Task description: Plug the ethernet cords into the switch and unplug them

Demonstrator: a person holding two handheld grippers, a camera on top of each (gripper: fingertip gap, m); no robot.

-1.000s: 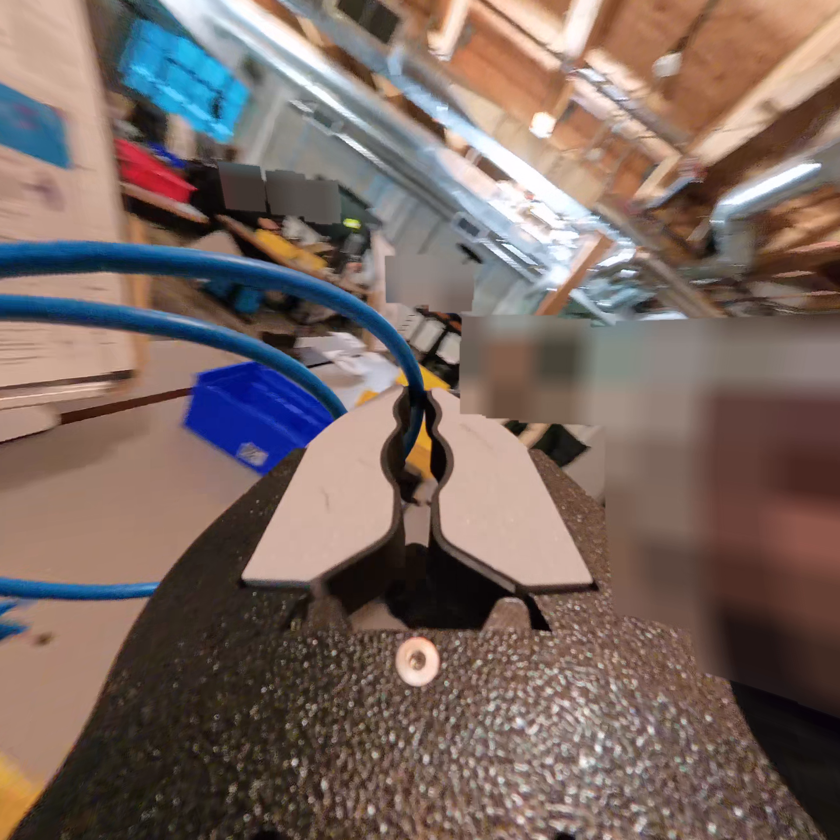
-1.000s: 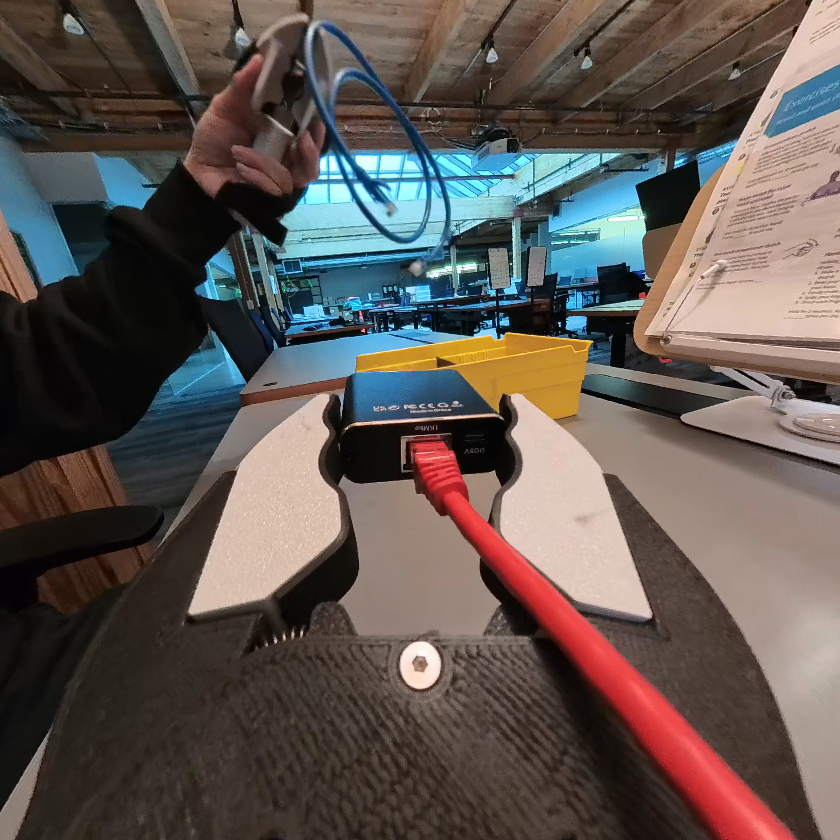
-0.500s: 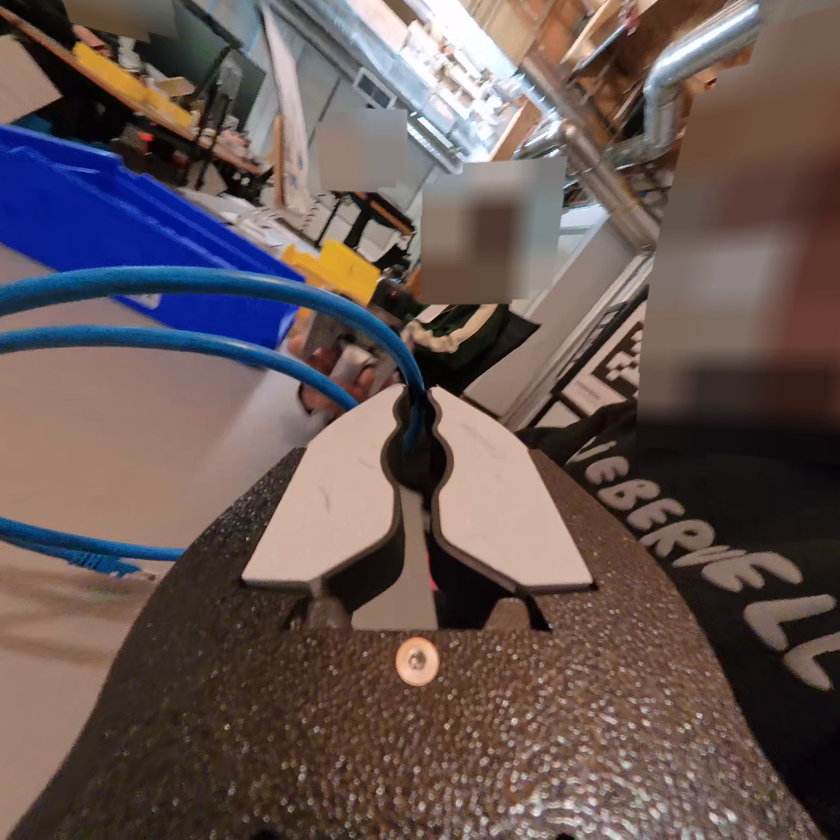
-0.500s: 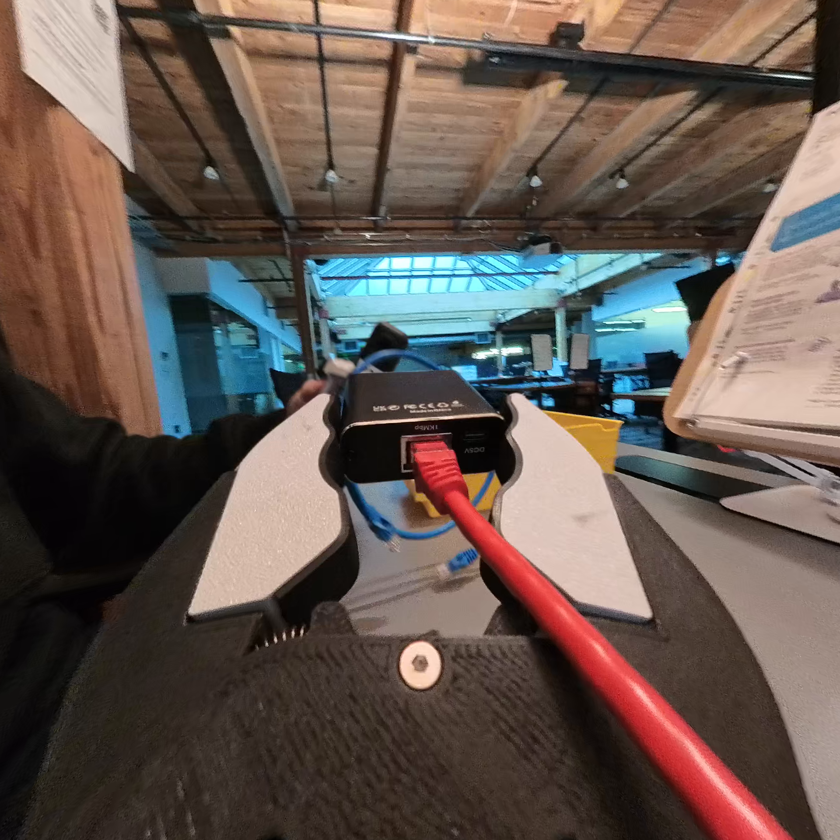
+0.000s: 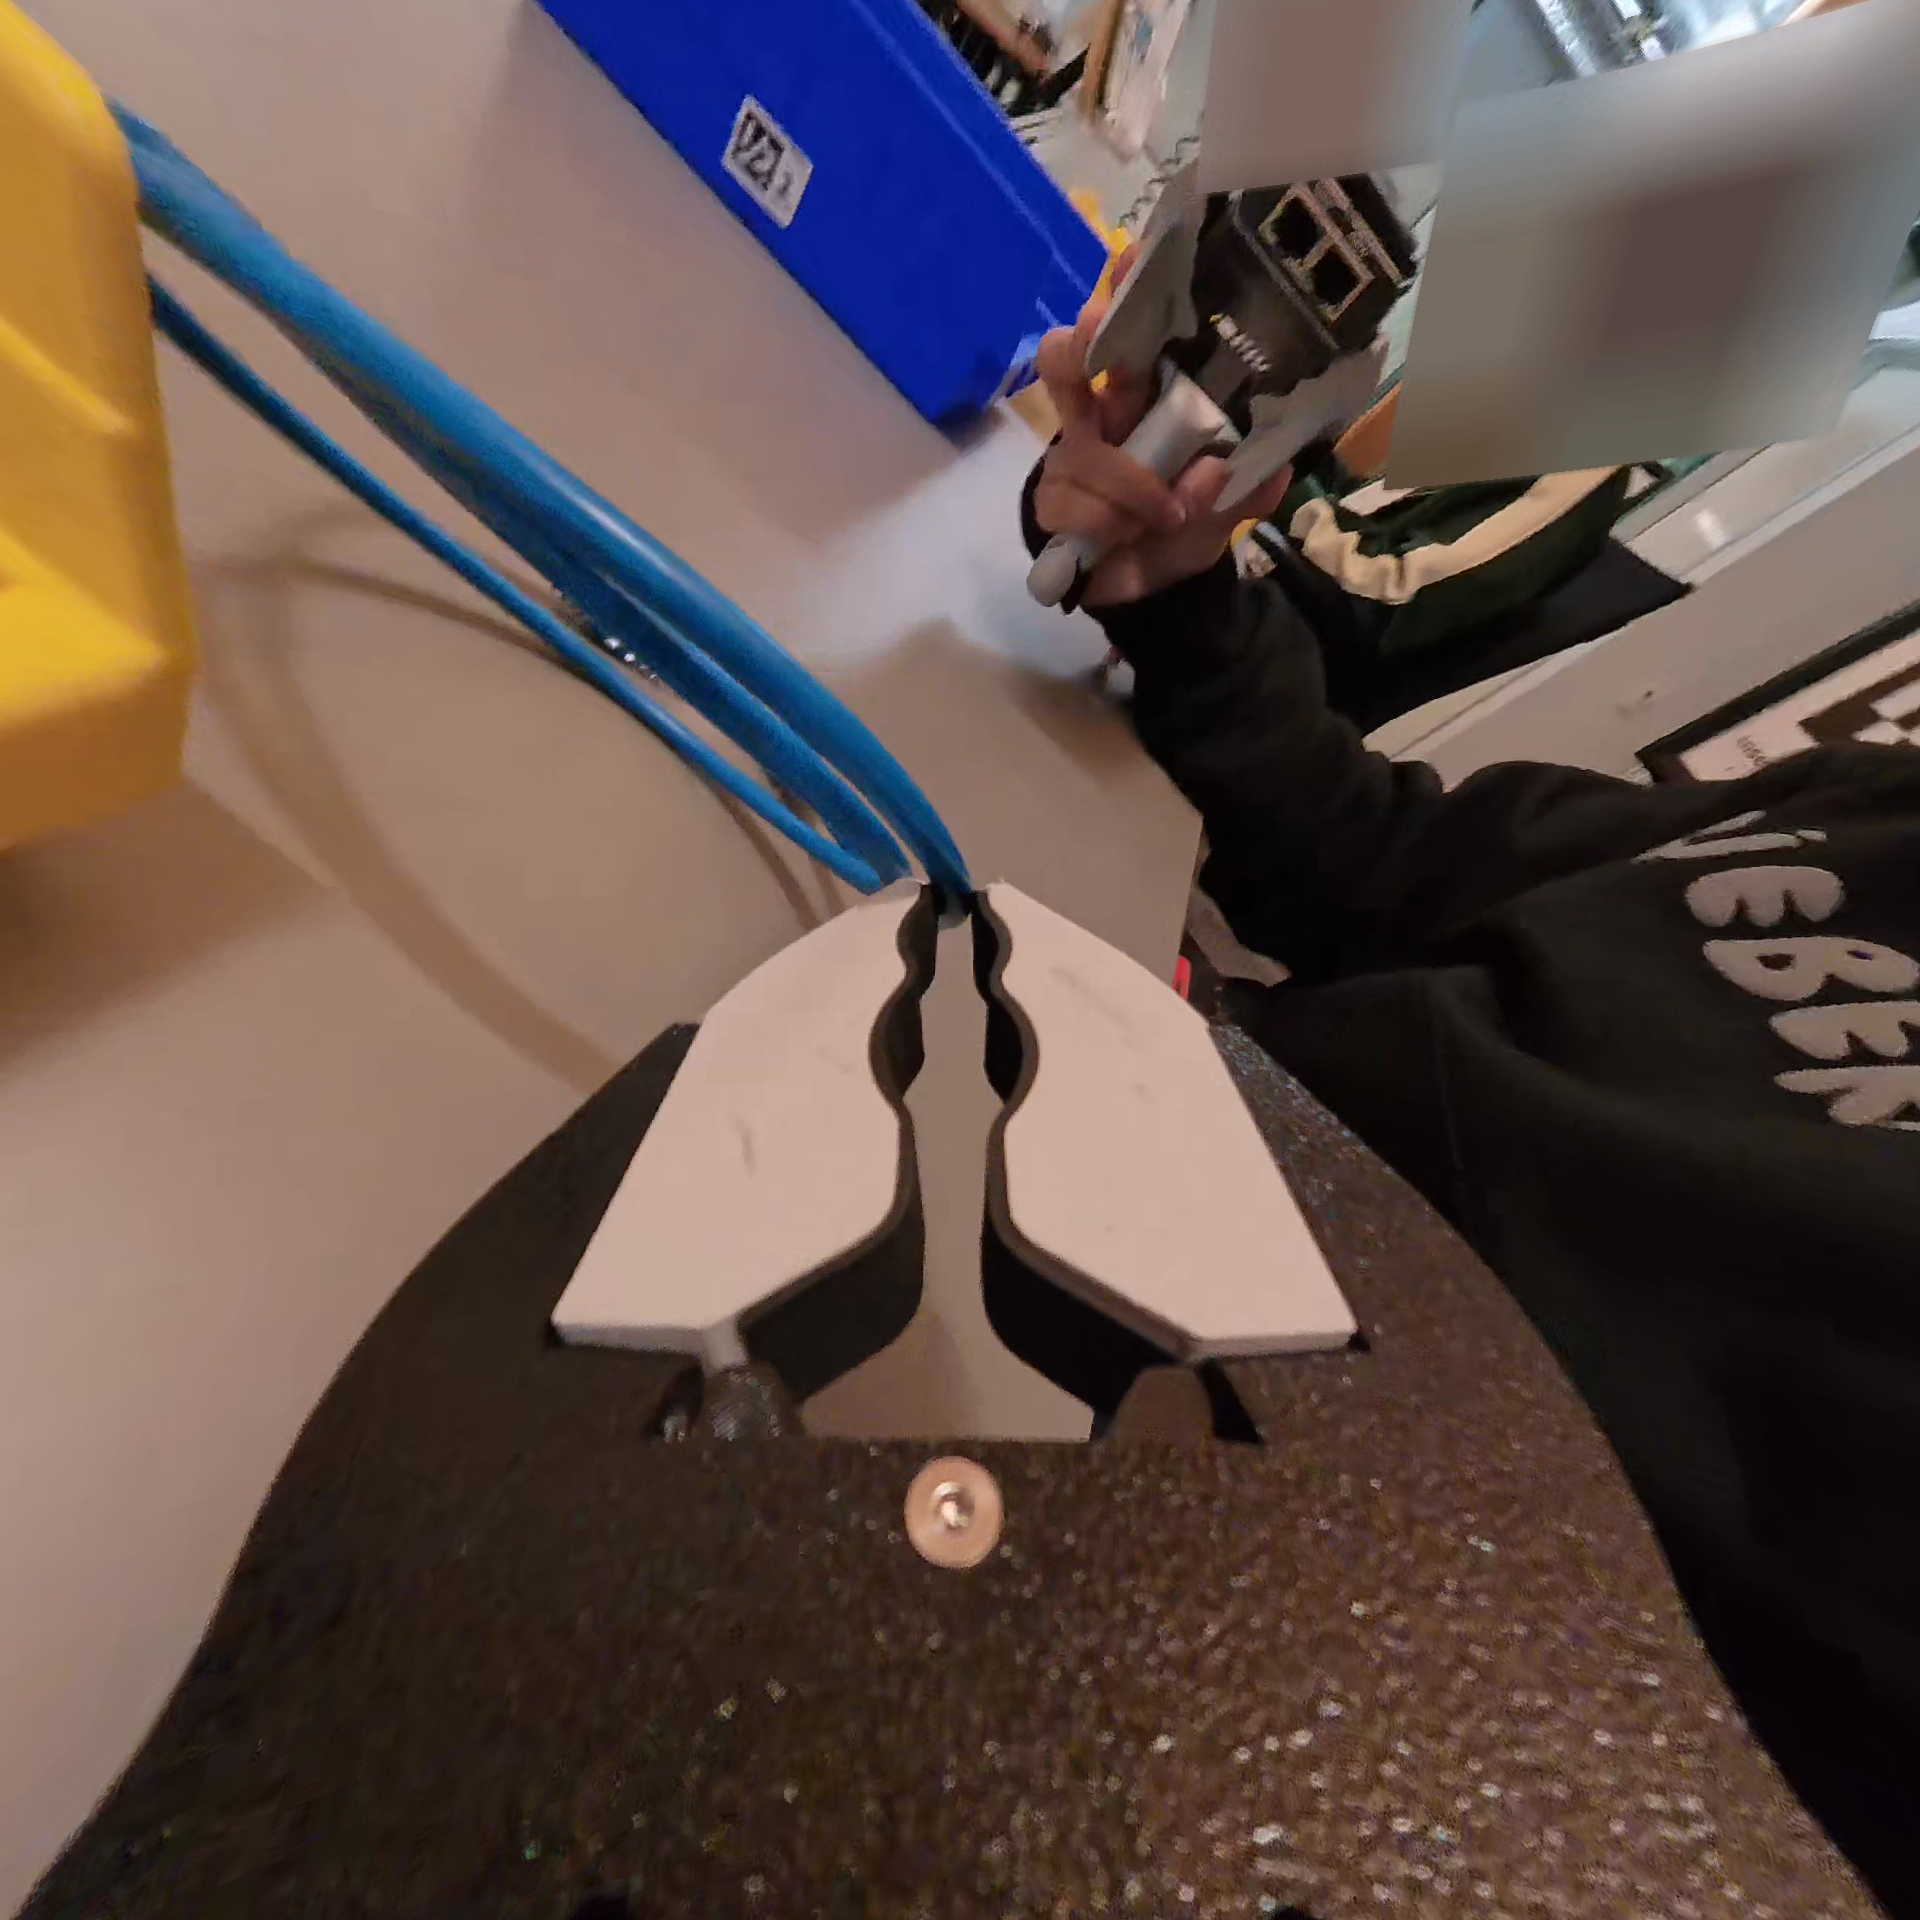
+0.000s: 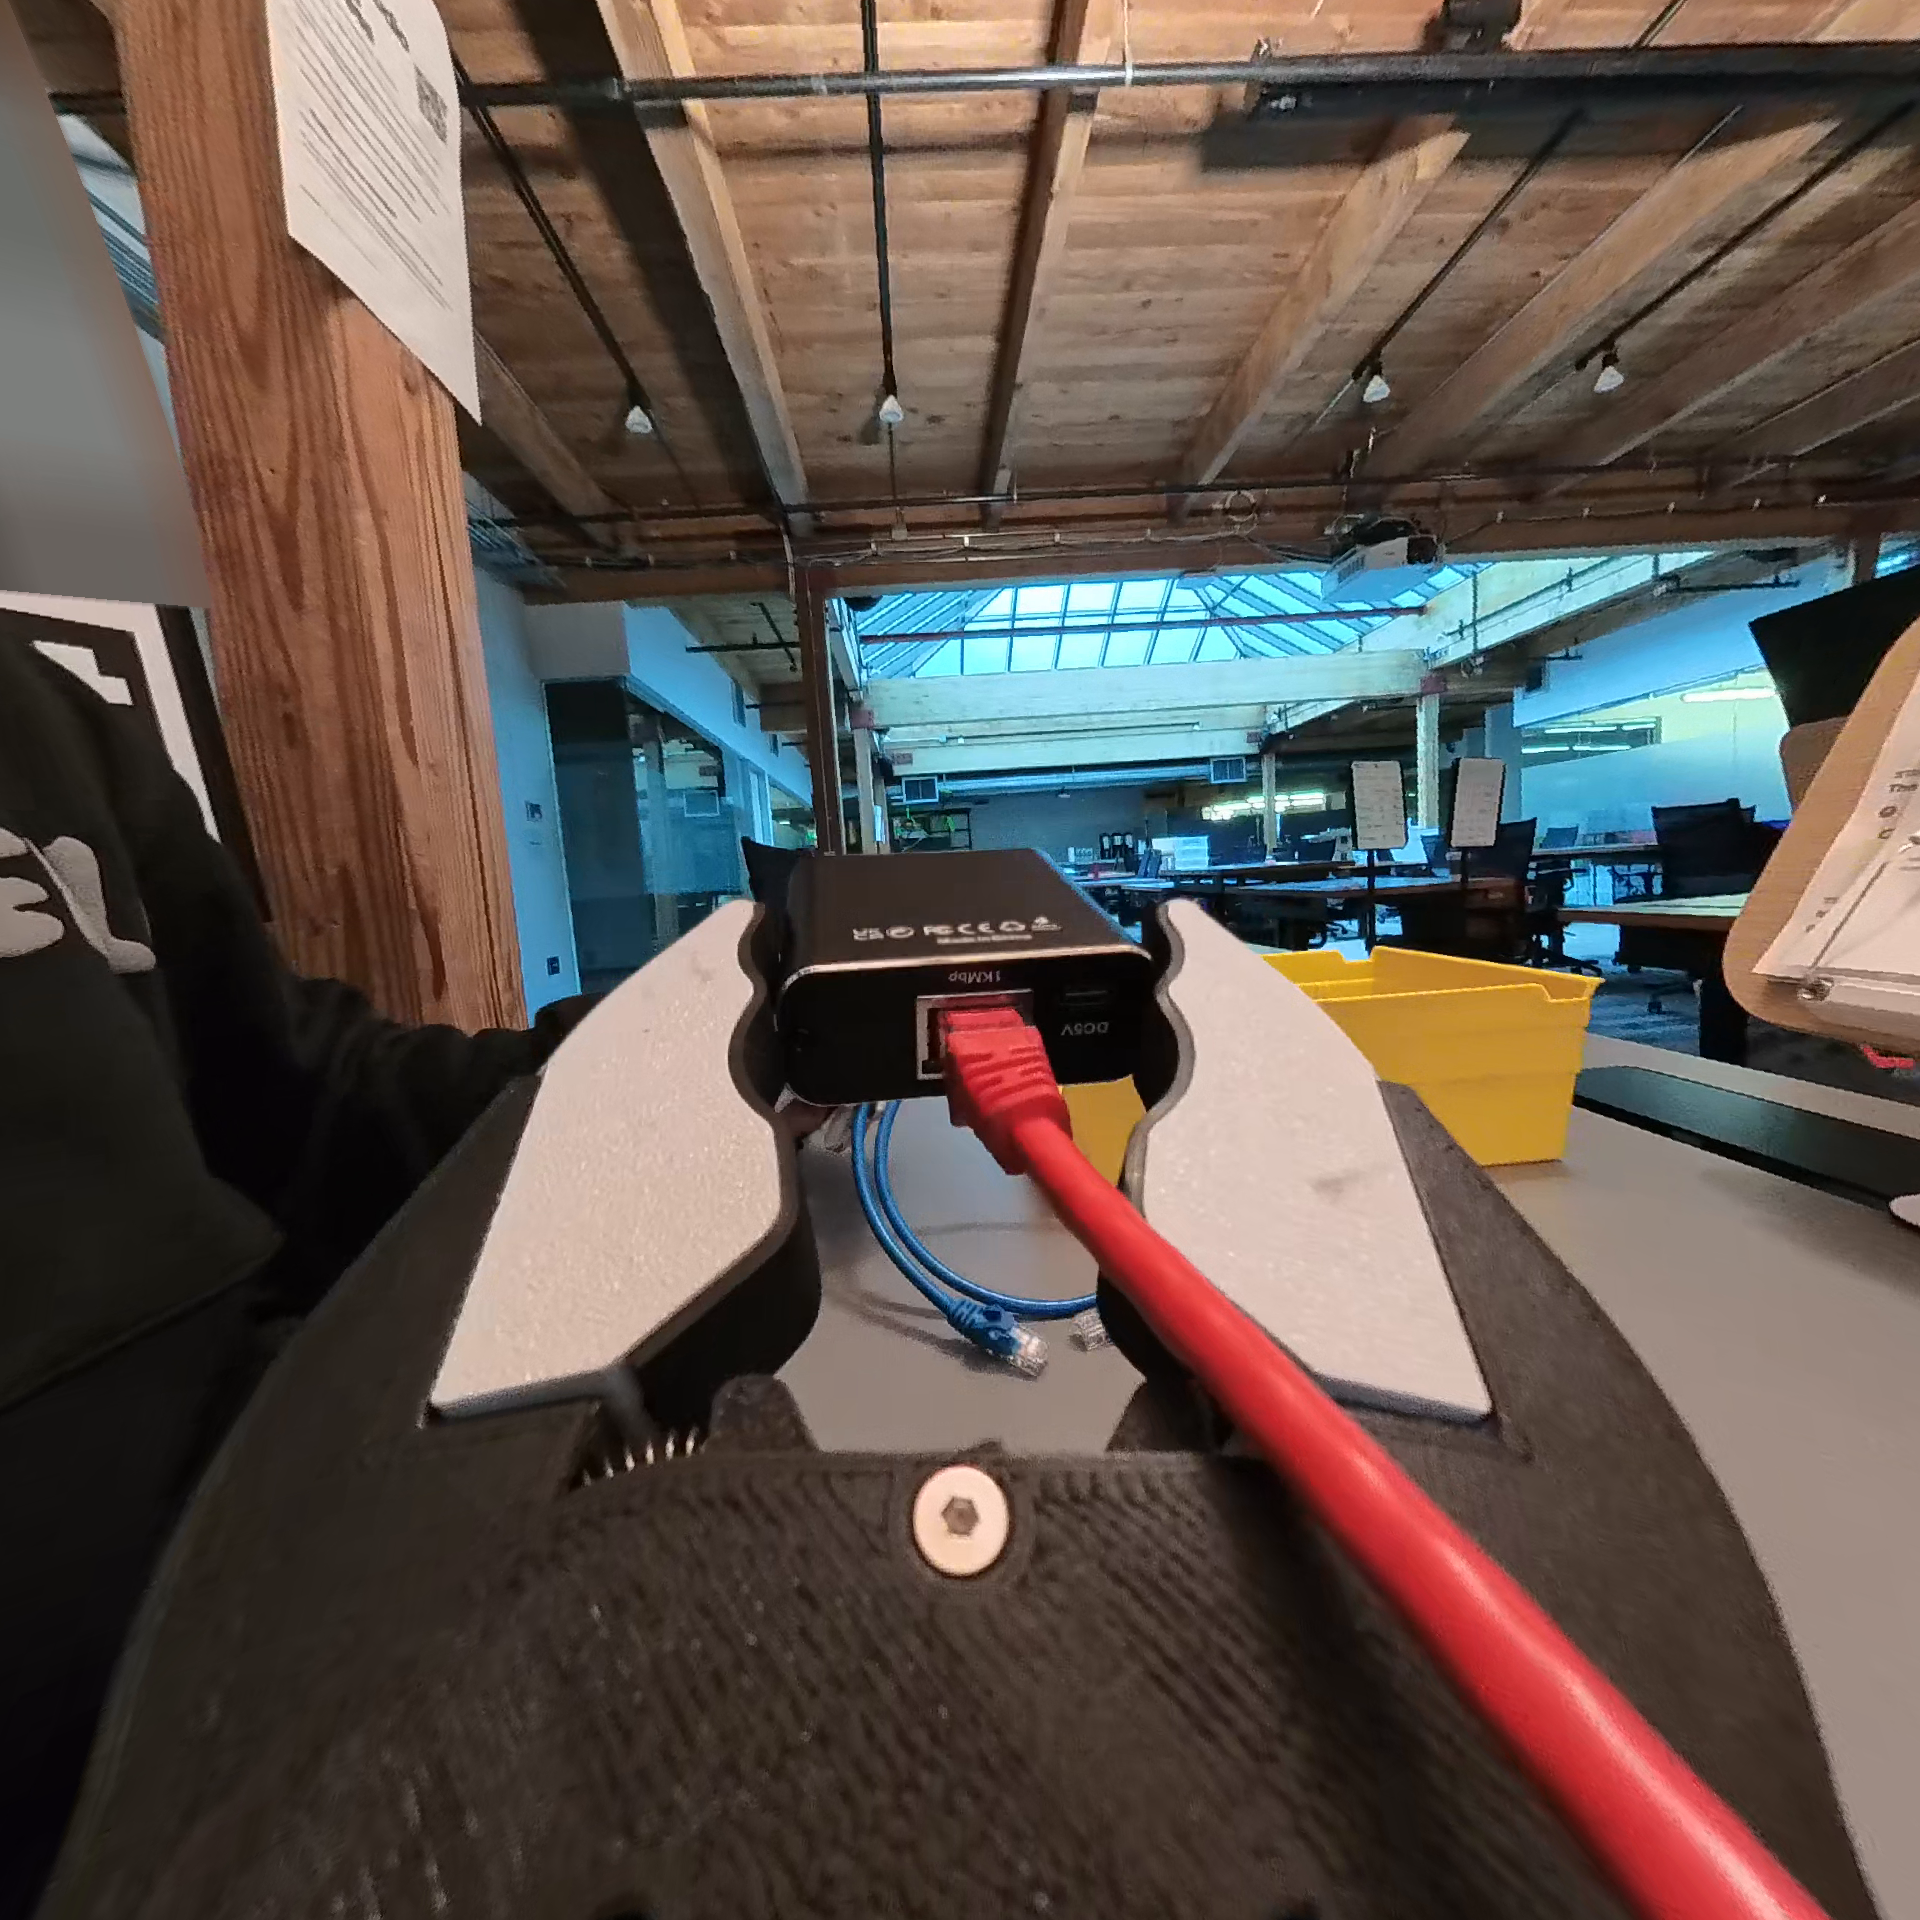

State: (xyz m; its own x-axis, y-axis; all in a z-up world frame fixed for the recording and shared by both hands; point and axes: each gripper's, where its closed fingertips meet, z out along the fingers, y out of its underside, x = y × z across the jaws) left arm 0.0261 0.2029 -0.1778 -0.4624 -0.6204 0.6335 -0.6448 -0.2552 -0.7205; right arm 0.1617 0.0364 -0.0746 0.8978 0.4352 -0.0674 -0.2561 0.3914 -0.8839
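Observation:
My right gripper (image 6: 961, 935) is shut on a black switch (image 6: 956, 966), held above the grey table (image 6: 1714, 1299). A red ethernet cord (image 6: 1247, 1382) is plugged into the switch's near port and runs back toward the camera. My left gripper (image 5: 954, 904) is shut on a looped blue ethernet cord (image 5: 499, 499) at its fingertips, low over the table (image 5: 416, 883). The blue cord's loop and plugs (image 6: 997, 1340) lie on the table below the switch. The switch (image 5: 1314, 260) with two empty ports shows in the right gripper, far in the left wrist view.
A yellow bin (image 6: 1455, 1049) stands on the table beyond the switch; it shows at the left in the left wrist view (image 5: 73, 468). A blue bin (image 5: 883, 177) stands farther off. A clipboard on a stand (image 6: 1829, 935) is at the right. A wooden post (image 6: 332, 623) rises at the left.
My left gripper came down from overhead to the table with the blue cord, whose loop now rests on the surface. My right gripper lifted and tilted the switch slightly.

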